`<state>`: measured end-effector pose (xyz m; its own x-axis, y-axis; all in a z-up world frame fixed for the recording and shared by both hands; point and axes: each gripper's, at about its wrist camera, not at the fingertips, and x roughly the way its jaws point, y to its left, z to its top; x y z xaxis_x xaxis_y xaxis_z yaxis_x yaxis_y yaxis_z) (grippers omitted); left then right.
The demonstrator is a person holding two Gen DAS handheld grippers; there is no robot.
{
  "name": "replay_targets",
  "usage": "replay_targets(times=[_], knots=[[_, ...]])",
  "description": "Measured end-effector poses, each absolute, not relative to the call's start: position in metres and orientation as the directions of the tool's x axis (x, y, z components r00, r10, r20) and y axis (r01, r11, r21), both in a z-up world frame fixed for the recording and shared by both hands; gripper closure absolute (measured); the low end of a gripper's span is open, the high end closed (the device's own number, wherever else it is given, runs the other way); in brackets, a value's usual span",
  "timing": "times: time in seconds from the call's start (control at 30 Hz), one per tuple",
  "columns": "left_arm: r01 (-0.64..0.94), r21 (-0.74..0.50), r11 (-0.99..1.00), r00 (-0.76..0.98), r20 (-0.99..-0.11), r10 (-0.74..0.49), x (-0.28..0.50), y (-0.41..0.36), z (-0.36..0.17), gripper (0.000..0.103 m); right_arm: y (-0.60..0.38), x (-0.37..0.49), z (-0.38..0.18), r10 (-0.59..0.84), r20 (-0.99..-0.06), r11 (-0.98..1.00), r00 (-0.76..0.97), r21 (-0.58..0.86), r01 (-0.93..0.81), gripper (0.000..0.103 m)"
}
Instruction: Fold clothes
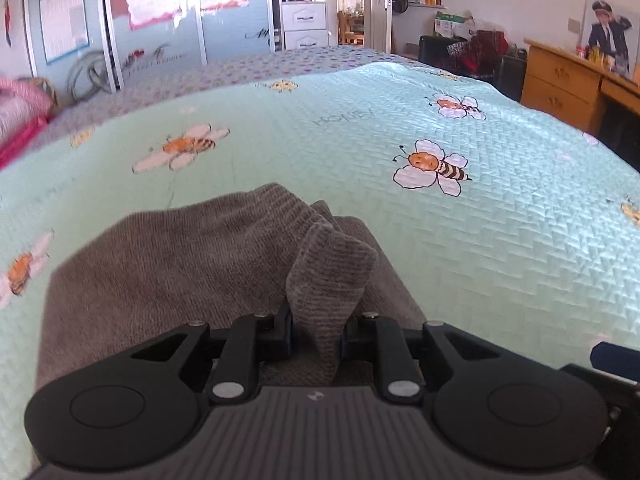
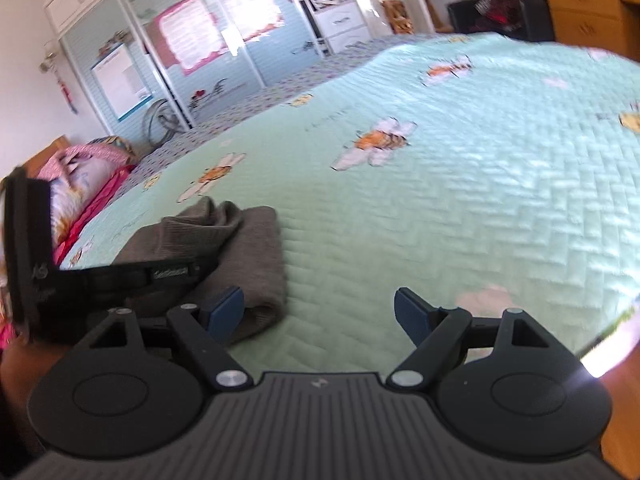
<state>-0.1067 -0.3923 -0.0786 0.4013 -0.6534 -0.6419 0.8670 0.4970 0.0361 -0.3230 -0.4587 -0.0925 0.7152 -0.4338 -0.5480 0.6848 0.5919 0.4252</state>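
Grey knit garment pinched in the left gripper on a bee-print bed.

The left gripper (image 1: 318,334) is clamped on a raised fold of the grey garment (image 1: 192,264); the rest lies flat just ahead and to its left on the green bedspread (image 1: 480,240). The right gripper (image 2: 320,312) has its fingers spread wide with nothing between them, the garment lying ahead-left, touching its left finger (image 2: 226,312). The left gripper's body hides part of the garment there. Far ahead, white drawers (image 1: 304,26) stand beside an open door; their contents are not visible.

Bed (image 1: 500,240) with mint bee-print quilt, grey knit garment (image 1: 180,256) lying on it
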Motion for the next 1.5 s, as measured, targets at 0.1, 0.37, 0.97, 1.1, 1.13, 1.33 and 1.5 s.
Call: replay_targets(times=[0.1, 0.37, 0.97, 1.1, 1.13, 1.33, 1.5], knots=[[0.863, 0.041, 0.503, 0.420, -0.611, -0.671, -0.118, -0.388, -0.065, 0.083, -0.462, -0.314, -0.099, -0.409, -0.552, 0.585, 0.726, 0.452, 0.673, 0.020], [0.911, 0.142, 0.387, 0.385, -0.632, -0.673, -0.157, -0.414, -0.075, 0.081, -0.470, -0.323, -0.104, -0.409, -0.547, 0.550, 0.730, 0.491, 0.676, 0.020], [0.880, -0.031, 0.473, 0.362, -0.601, -0.712, -0.130, -0.314, -0.055, 0.041, -0.525, -0.320, -0.037, -0.205, -0.314, 0.686, 0.927, 0.630, 0.365, 0.020], [0.824, -0.066, 0.563, 0.406, -0.625, -0.667, -0.100, -0.295, -0.064, 0.041, -0.586, -0.269, -0.044, 0.003, -0.285, 0.584, 0.958, 0.778, 0.230, 0.036], [0.815, -0.071, 0.575, 0.411, -0.629, -0.660, -0.095, -0.292, -0.065, 0.041, -0.600, -0.255, -0.051, 0.048, -0.280, 0.535, 0.959, 0.818, 0.212, 0.039], [0.798, -0.098, 0.595, 0.393, -0.663, -0.637, -0.086, -0.287, -0.077, 0.041, -0.638, -0.189, -0.092, 0.151, -0.383, 0.421, 0.911, 0.859, 0.291, 0.051], [0.801, -0.110, 0.588, 0.377, -0.671, -0.639, -0.085, -0.283, -0.084, 0.039, -0.632, -0.163, -0.105, 0.217, -0.398, 0.411, 0.891, 0.865, 0.287, 0.052]])
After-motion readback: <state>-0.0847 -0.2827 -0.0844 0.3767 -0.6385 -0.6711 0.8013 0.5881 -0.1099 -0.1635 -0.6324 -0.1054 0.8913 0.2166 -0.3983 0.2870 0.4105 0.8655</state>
